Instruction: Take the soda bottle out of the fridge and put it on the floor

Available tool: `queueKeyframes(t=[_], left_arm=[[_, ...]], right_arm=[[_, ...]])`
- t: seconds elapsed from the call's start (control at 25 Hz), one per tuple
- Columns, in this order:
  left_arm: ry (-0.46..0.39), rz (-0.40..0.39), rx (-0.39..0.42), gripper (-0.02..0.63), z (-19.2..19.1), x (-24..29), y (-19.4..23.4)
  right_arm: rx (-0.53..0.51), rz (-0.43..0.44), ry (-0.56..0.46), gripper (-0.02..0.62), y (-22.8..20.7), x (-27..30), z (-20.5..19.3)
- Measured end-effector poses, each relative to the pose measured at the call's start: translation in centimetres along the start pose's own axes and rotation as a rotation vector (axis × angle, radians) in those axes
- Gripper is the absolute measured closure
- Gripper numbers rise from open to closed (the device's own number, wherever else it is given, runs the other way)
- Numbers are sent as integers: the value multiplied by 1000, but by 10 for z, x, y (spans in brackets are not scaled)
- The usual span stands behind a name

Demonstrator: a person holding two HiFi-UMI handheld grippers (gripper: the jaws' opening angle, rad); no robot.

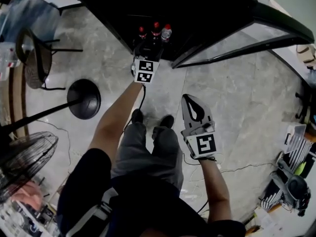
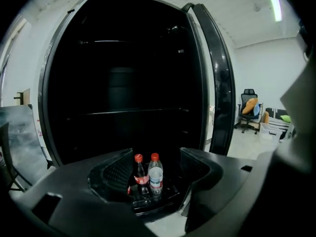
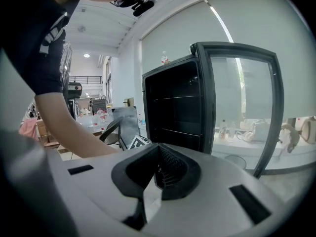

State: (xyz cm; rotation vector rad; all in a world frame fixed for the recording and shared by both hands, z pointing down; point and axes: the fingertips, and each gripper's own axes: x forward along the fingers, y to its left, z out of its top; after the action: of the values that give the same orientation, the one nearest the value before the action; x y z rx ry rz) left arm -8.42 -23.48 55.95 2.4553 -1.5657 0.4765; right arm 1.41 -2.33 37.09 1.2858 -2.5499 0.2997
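Observation:
The black fridge (image 1: 197,14) stands open, its glass door (image 1: 247,41) swung out to the right. On its bottom shelf stand a cola bottle (image 2: 140,175) with a red cap and red label, and a clear bottle (image 2: 155,176) beside it. From the head view three capped bottles show there, the dark soda bottle (image 1: 141,32) leftmost. My left gripper (image 1: 147,47) is open at the fridge's mouth, short of the bottles, which sit framed between its jaws (image 2: 150,181). My right gripper (image 1: 194,111) hangs shut and empty over the floor, near the person's feet.
A standing fan's round black base (image 1: 84,98) and its cage (image 1: 24,157) are on the floor at left, with a chair (image 1: 34,58) behind them. A cable runs across the tiles (image 1: 237,169). Office clutter (image 1: 294,181) lines the right edge.

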Motion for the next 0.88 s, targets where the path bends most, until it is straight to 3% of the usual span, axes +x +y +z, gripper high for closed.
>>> queueKeyframes(t=[0.44,0.88], left_arm=[[32,-44,26,311,-64,100,19],[68,-35,-8,311,-122,157,49]], right_arm=[[24,-22,-34,577,-21,39,-42],[22,-13,-80,577,-24,65,-83]])
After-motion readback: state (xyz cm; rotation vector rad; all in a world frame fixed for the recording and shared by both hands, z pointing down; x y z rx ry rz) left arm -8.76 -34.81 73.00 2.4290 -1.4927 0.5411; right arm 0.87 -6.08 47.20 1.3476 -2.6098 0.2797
